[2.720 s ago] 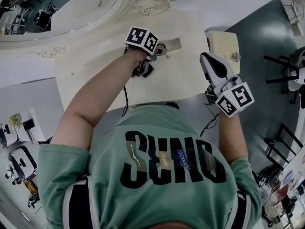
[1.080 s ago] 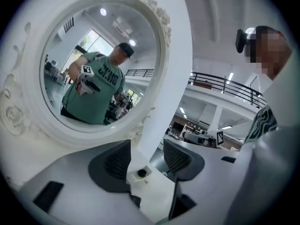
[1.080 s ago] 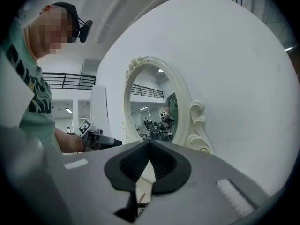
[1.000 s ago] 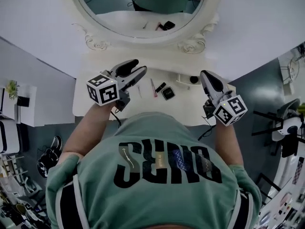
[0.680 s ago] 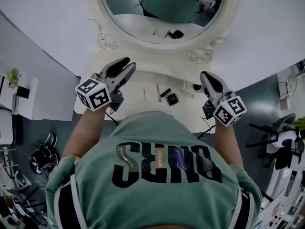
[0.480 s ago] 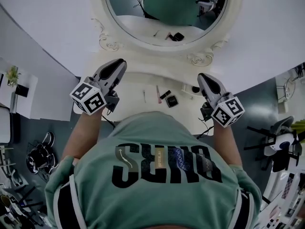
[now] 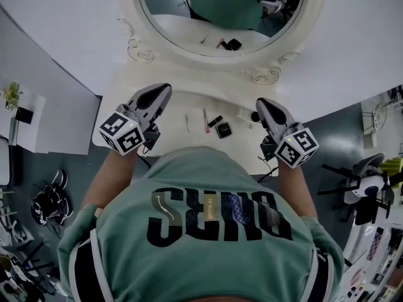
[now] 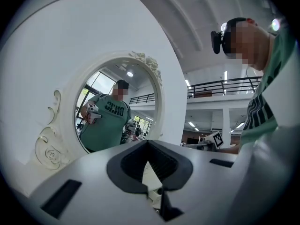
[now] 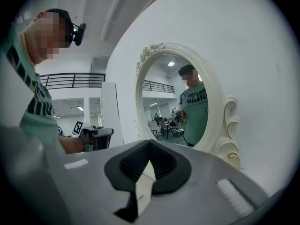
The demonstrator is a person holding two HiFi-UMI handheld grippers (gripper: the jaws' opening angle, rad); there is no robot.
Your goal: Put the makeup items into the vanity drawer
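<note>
The oval mirror in a carved cream frame [image 7: 220, 11] rises at the back of the smooth white desk [image 7: 242, 136], its slick glass set against scrolled relief. The person in a green printed T-shirt [image 7: 214, 219] stands tight against the desk's front edge. I judge that is why the drawer shows in no view (the torso covers where it would sit).

Both tools are held level over the desk, flanking the makeup rather than reaching for it, so no pick looks to be under way. The left gripper [image 7: 165, 88], pale hard plastic with dark ribbed pads, has just been closing its jaws, and they are clenched tip to tip on nothing. The right gripper [image 7: 259, 102] is clenched the same way, also empty.

The makeup lies loose mid-desk between them:
- a small square dark compact [image 7: 223, 129]
- a short black tube [image 7: 215, 121] just beside it
- a slim pink stick [image 7: 206, 121]
- a thin pale stick [image 7: 186, 123], a little apart

All look hard and smooth, and the round sticks would likely roll if nudged.
</note>
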